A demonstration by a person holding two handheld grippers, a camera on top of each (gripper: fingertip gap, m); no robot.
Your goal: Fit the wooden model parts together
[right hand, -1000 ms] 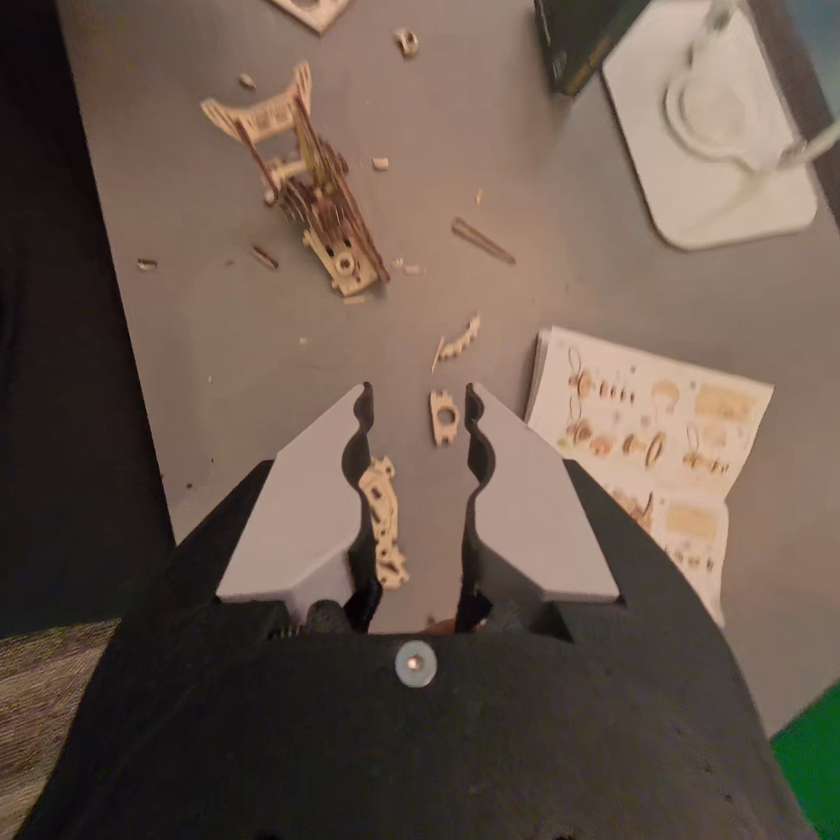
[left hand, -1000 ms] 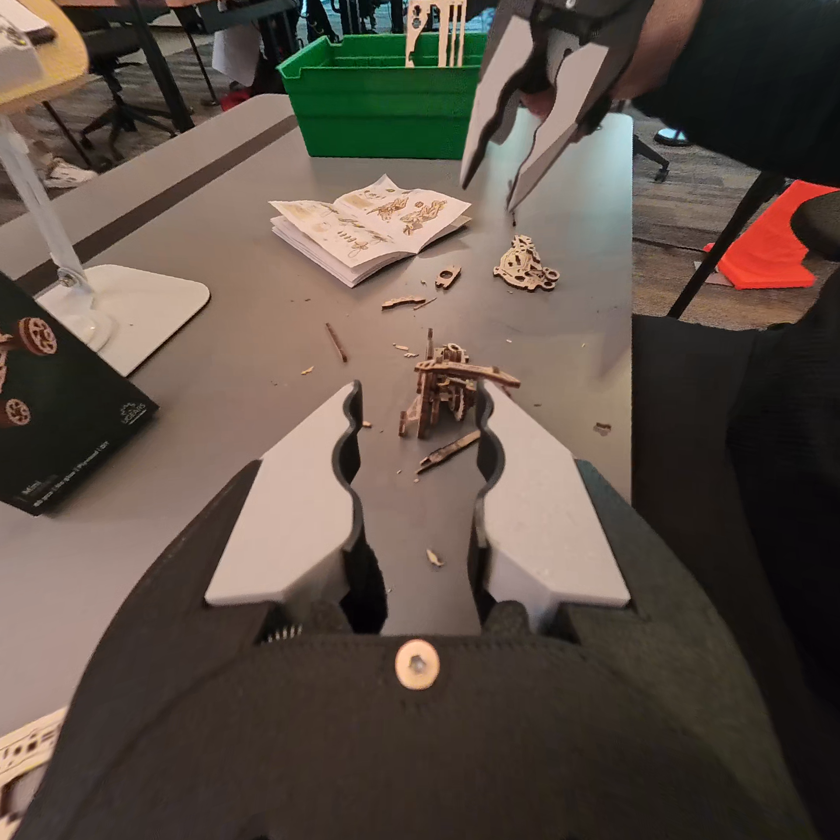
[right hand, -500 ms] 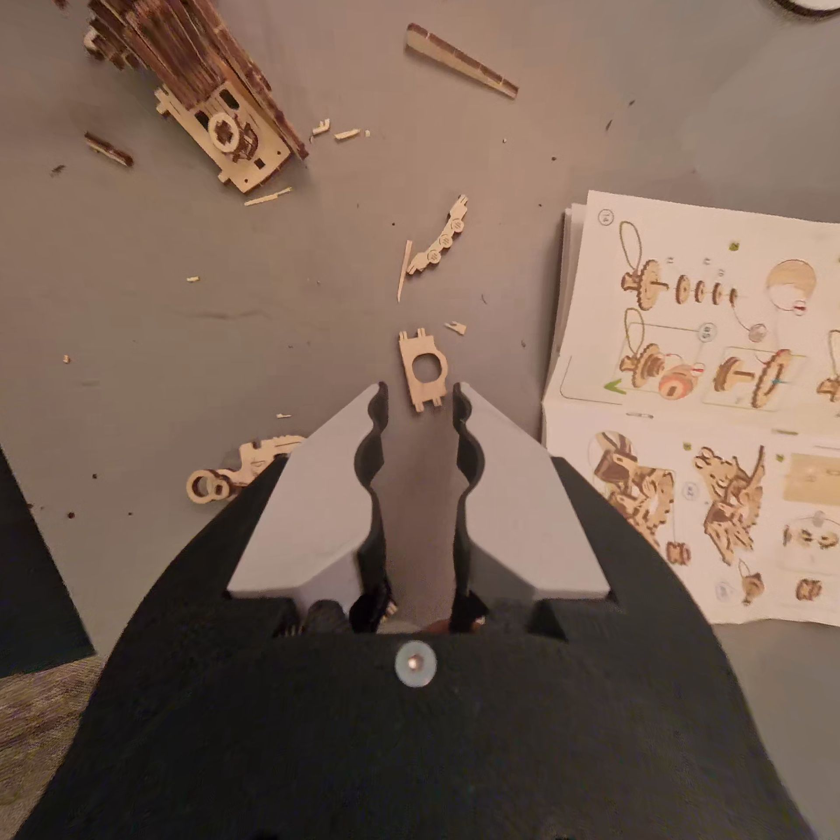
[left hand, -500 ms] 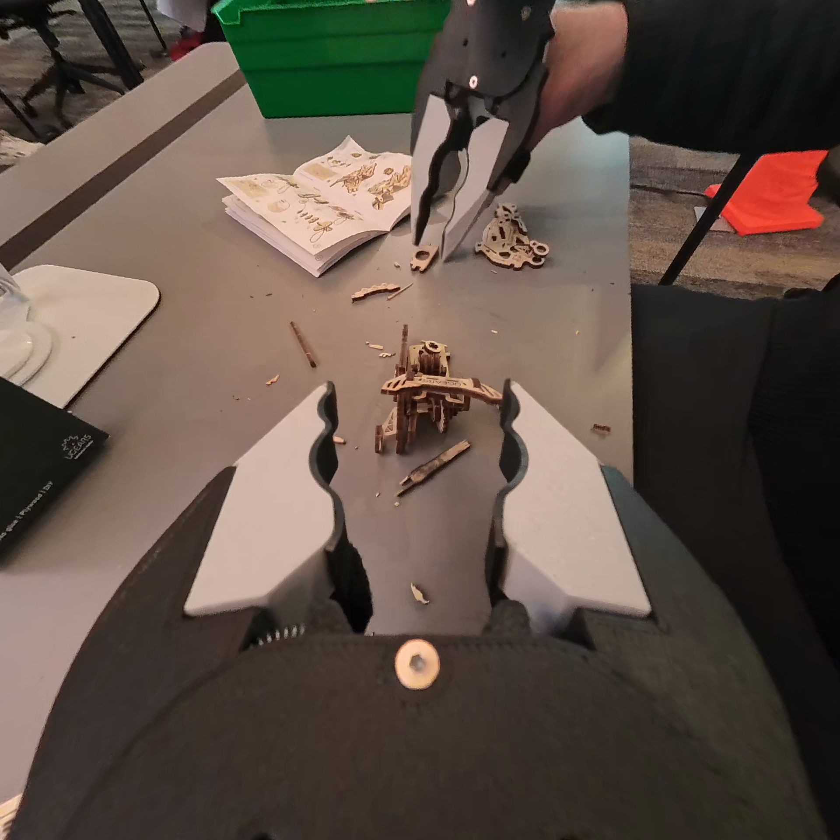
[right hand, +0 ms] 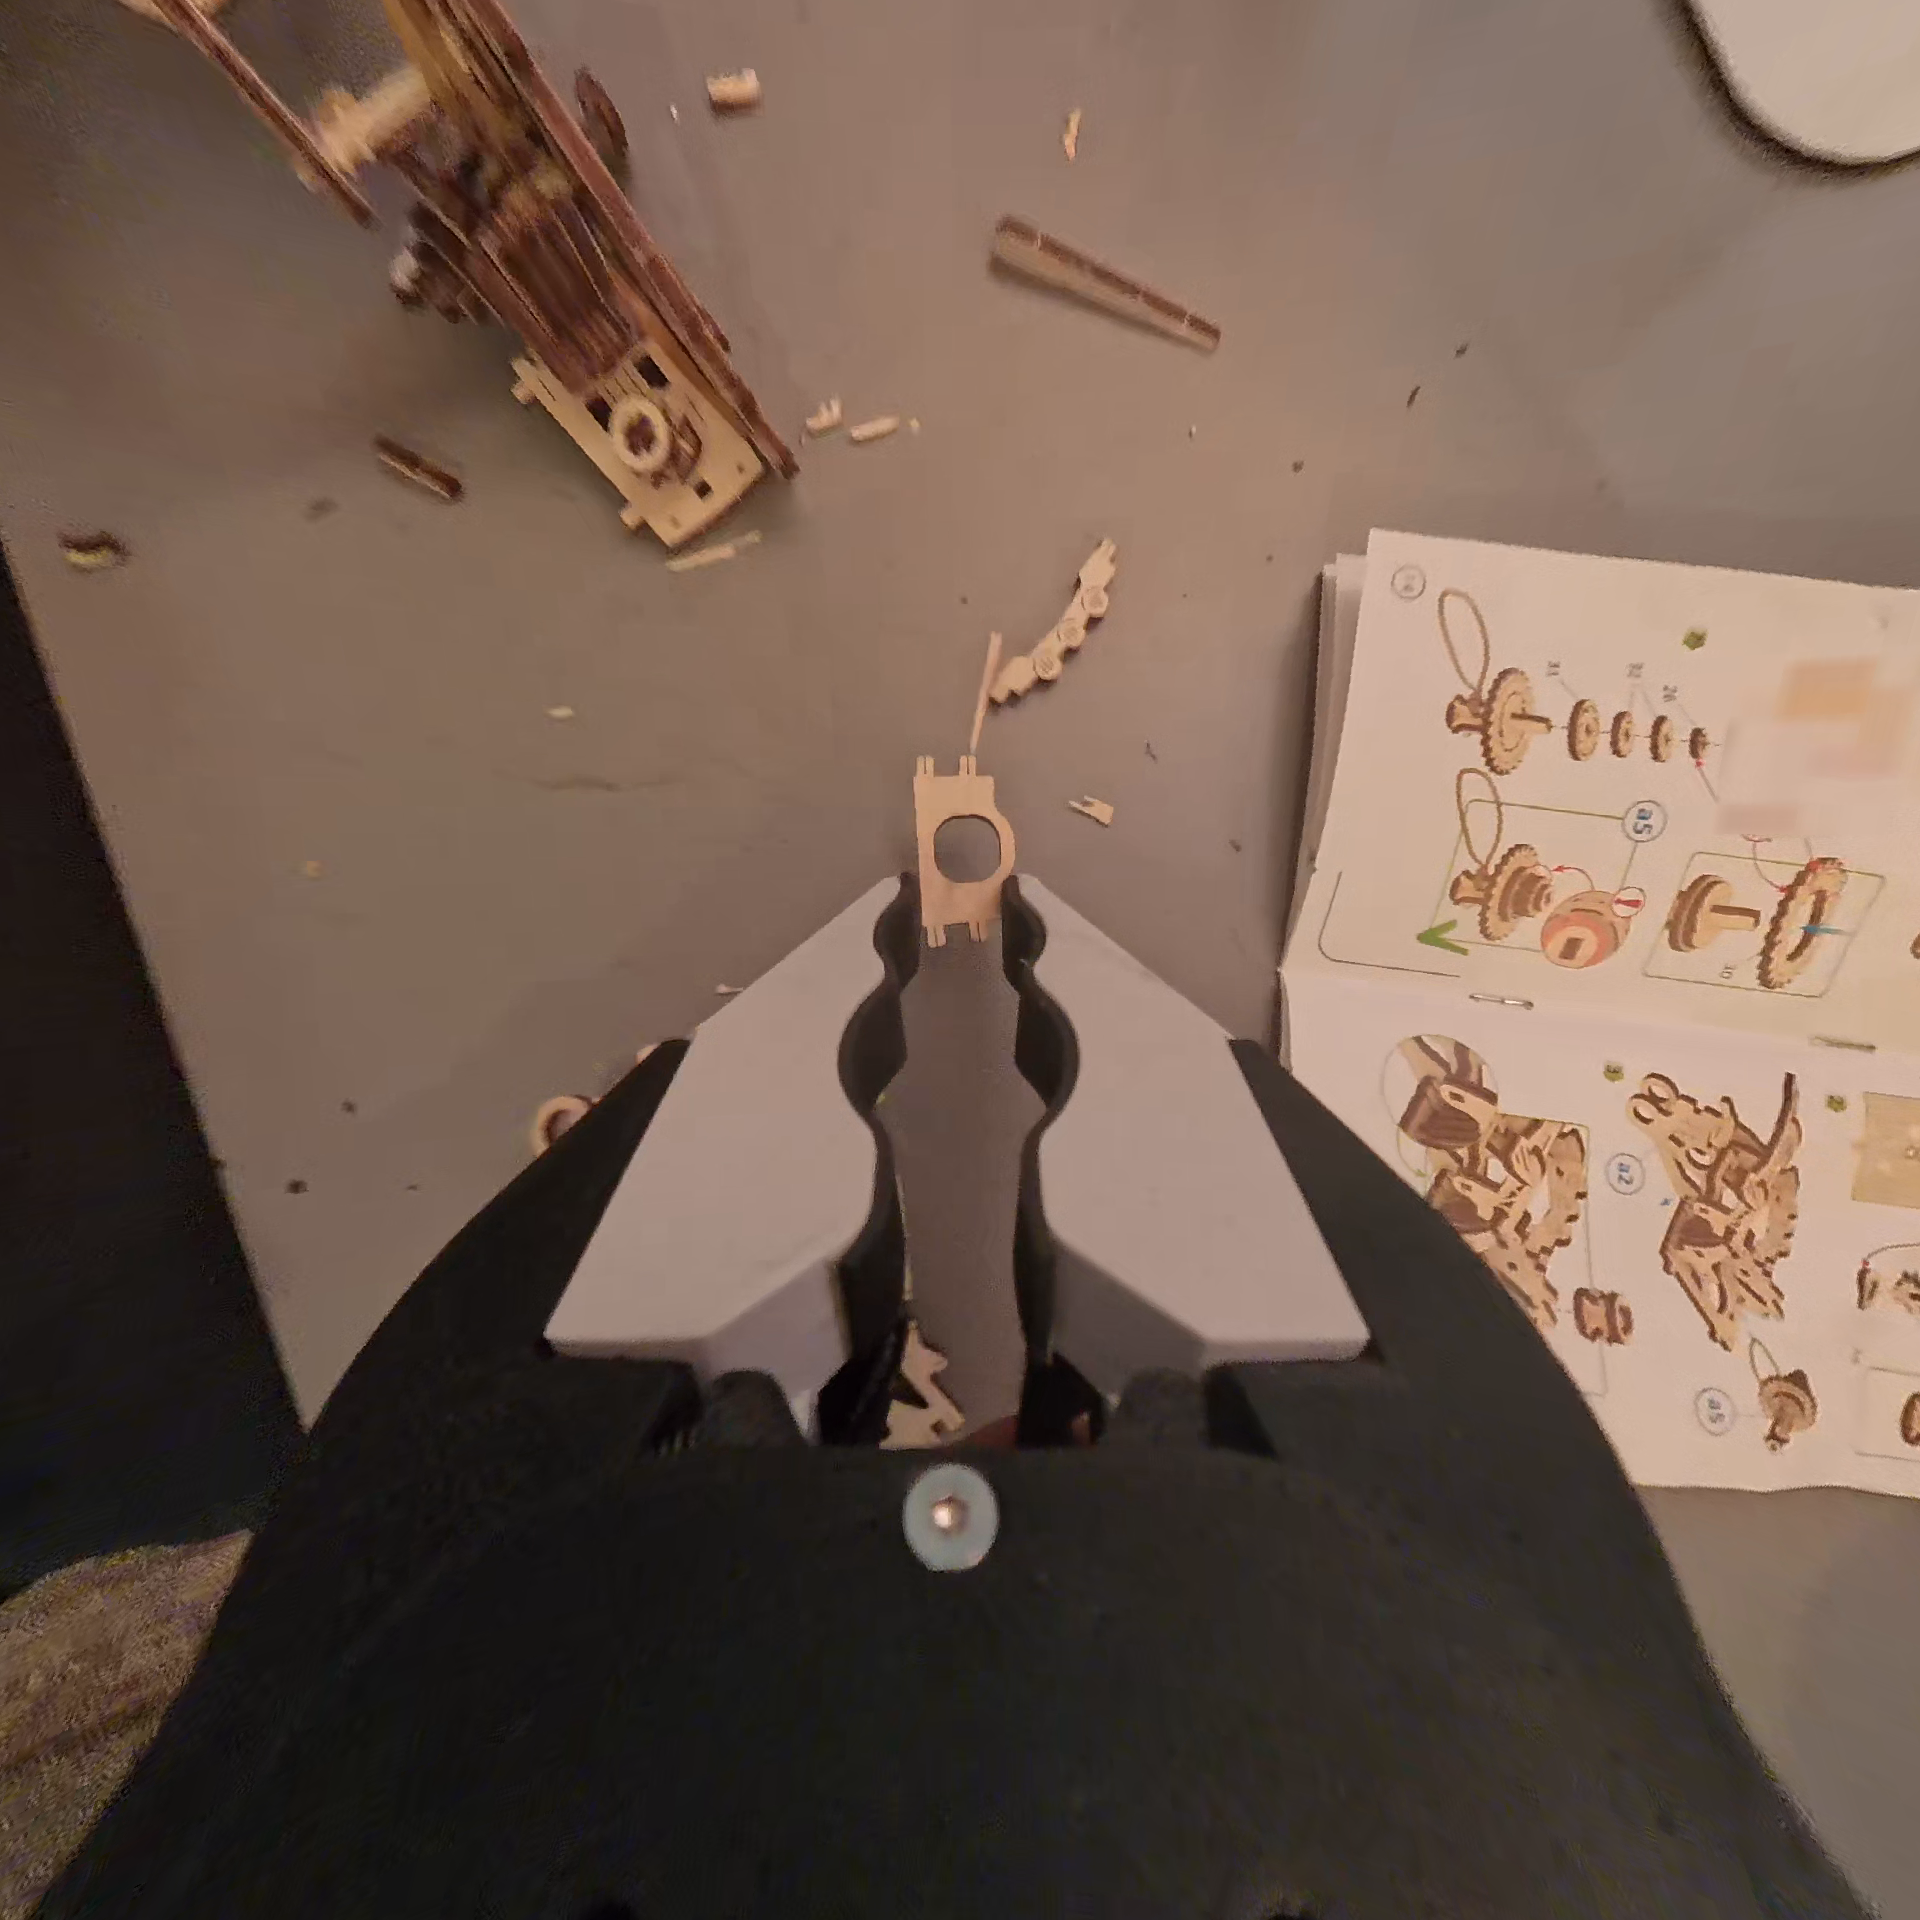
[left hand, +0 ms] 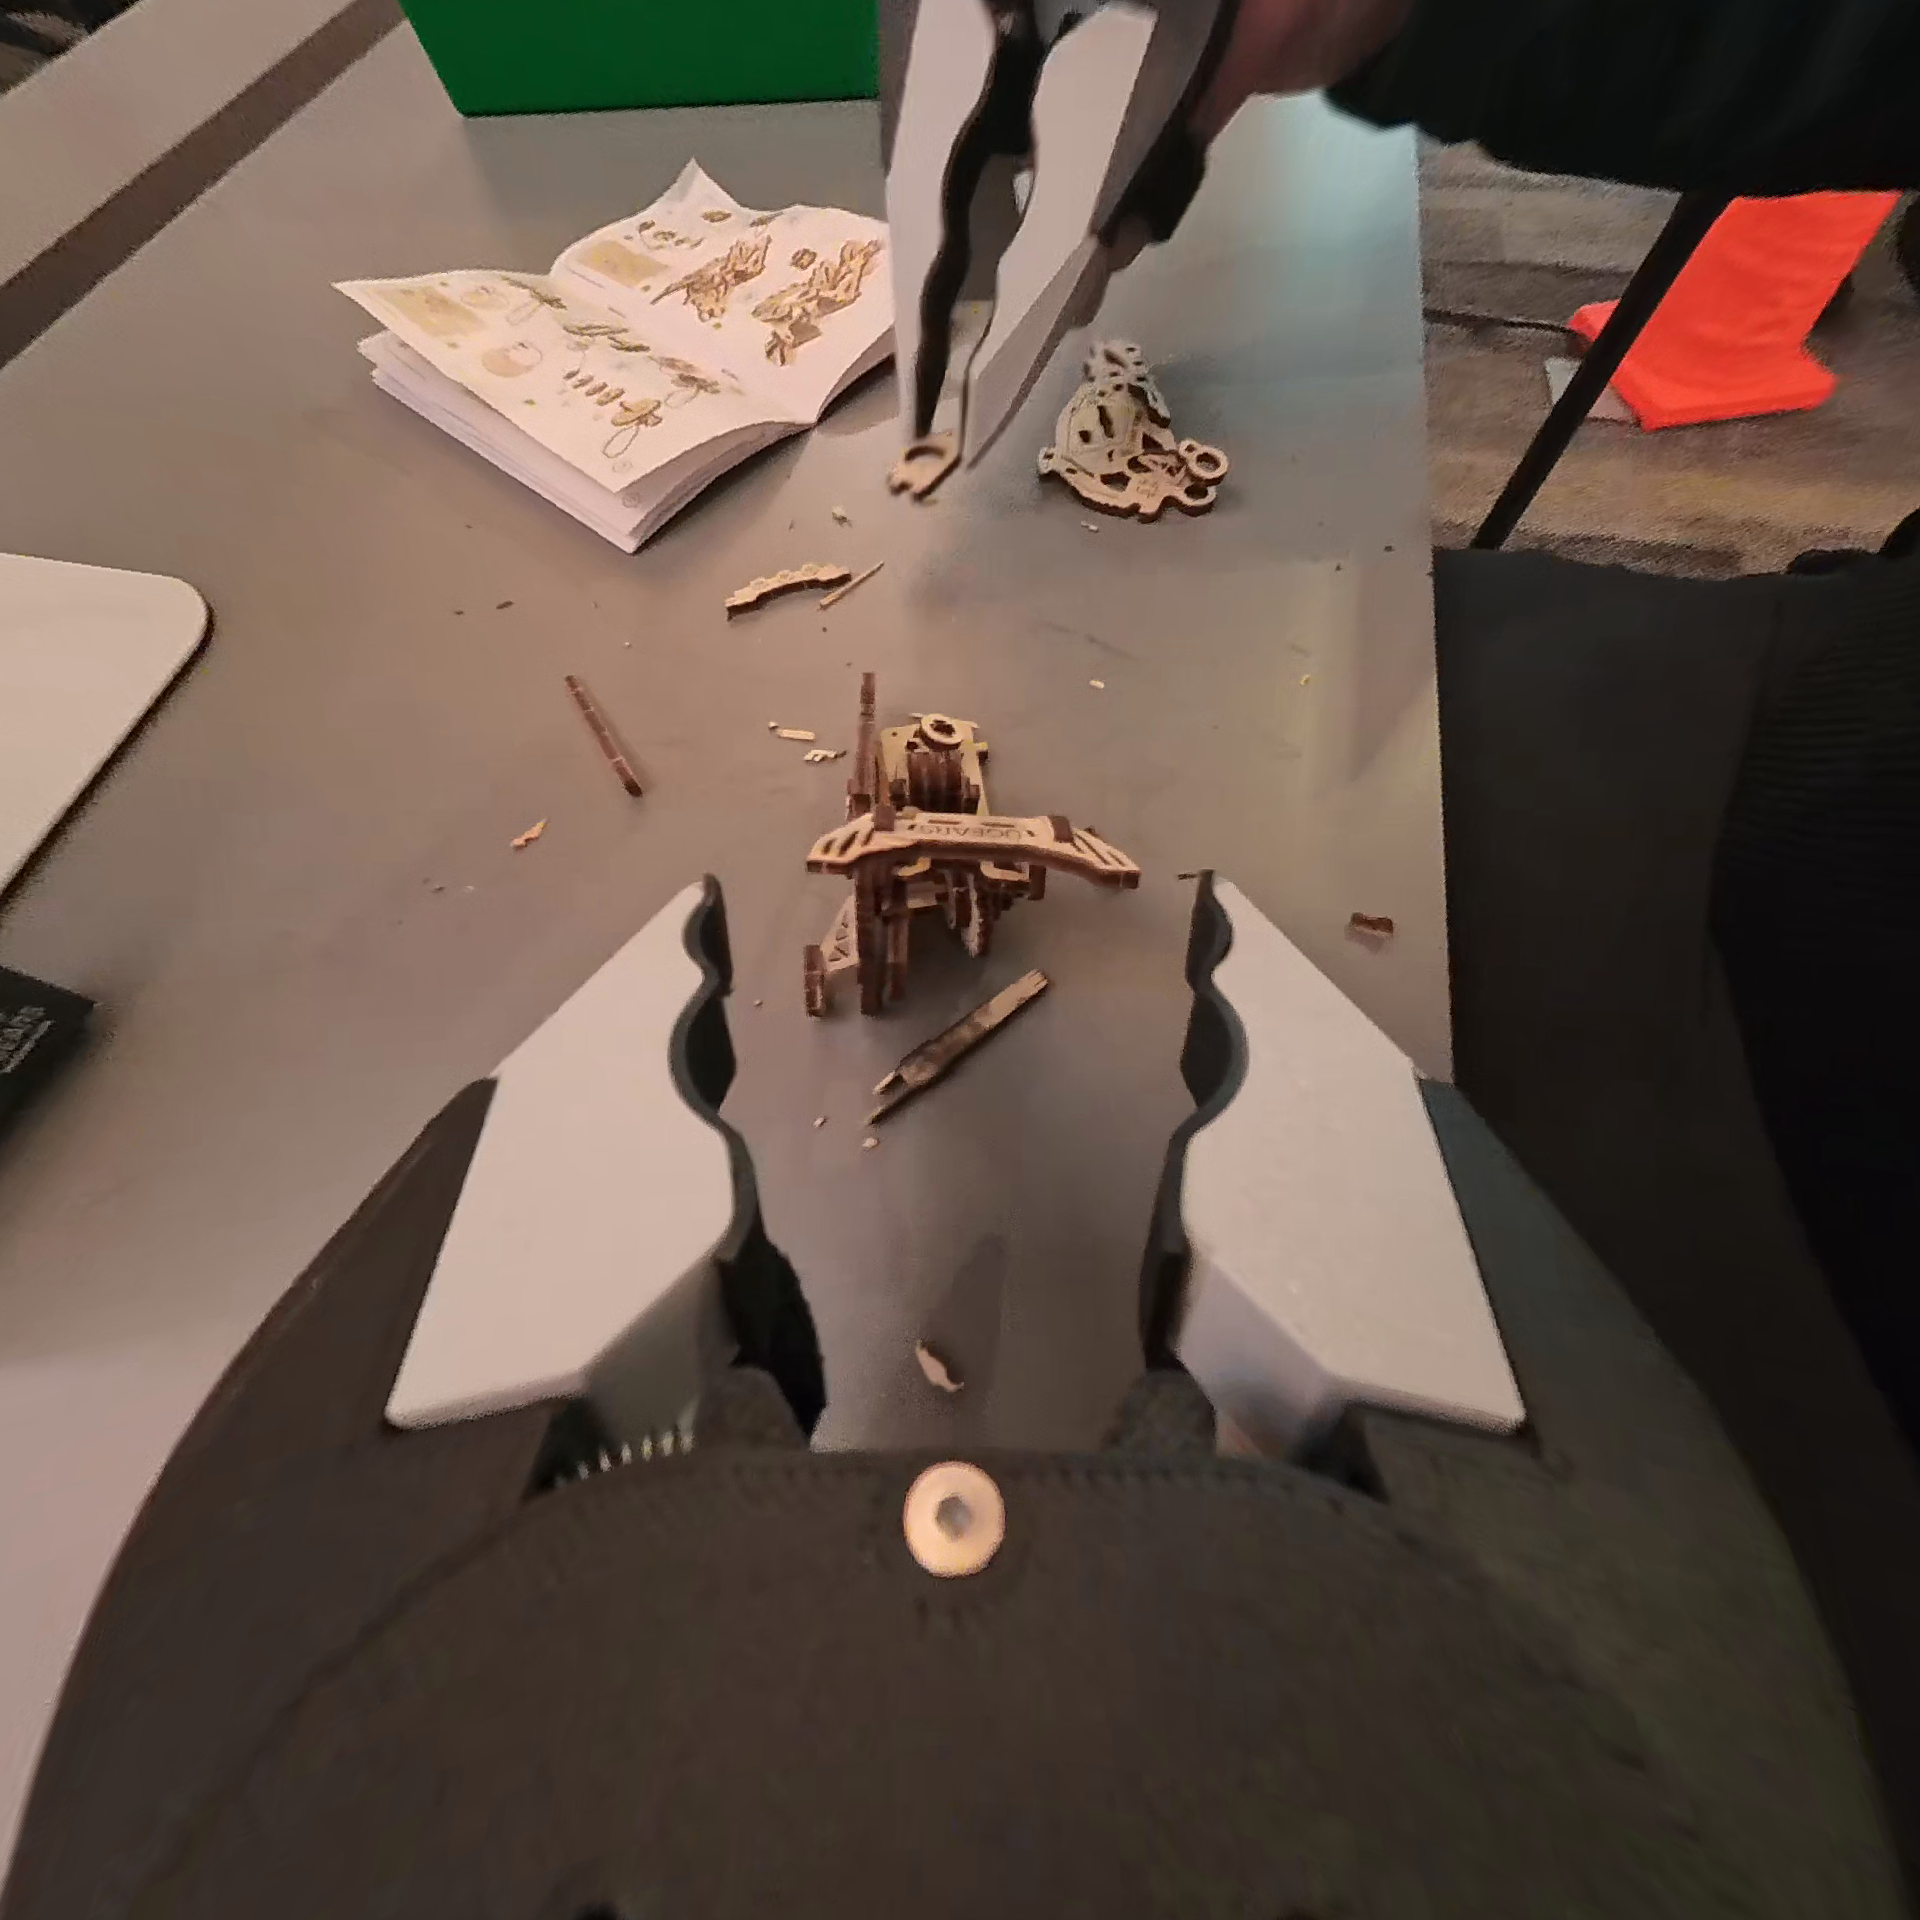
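A part-built wooden model [left hand: 935, 862] stands on the grey table [left hand: 312, 935], just beyond my left gripper [left hand: 956, 899], which is open and empty with its fingers either side of it. My right gripper [right hand: 961, 902] is shut on the lower end of a small flat wooden piece with a round hole [right hand: 951, 795], at table level. In the left wrist view that gripper [left hand: 948, 449] points down at the piece [left hand: 920, 473] beside the booklet. The model also shows in the right wrist view [right hand: 582, 343], at the upper left.
An open instruction booklet [left hand: 644, 343] [right hand: 1600, 987], a flat openwork wooden part [left hand: 1127, 447], a toothed strip [right hand: 1060, 634], a wooden stick [right hand: 1101, 281], another stick [left hand: 961, 1044] and chips lie around. A green bin [left hand: 644, 52] stands at the back, a white lamp base [left hand: 83, 675] at the left. Tip to tip, the grippers are about 20 centimeters apart. The left tips stand about 6 centimeters off the stick [left hand: 961, 1044].
My right gripper came down to the table beside the booklet and closed on the small holed piece. My left gripper moved closer to the model and opened wider.
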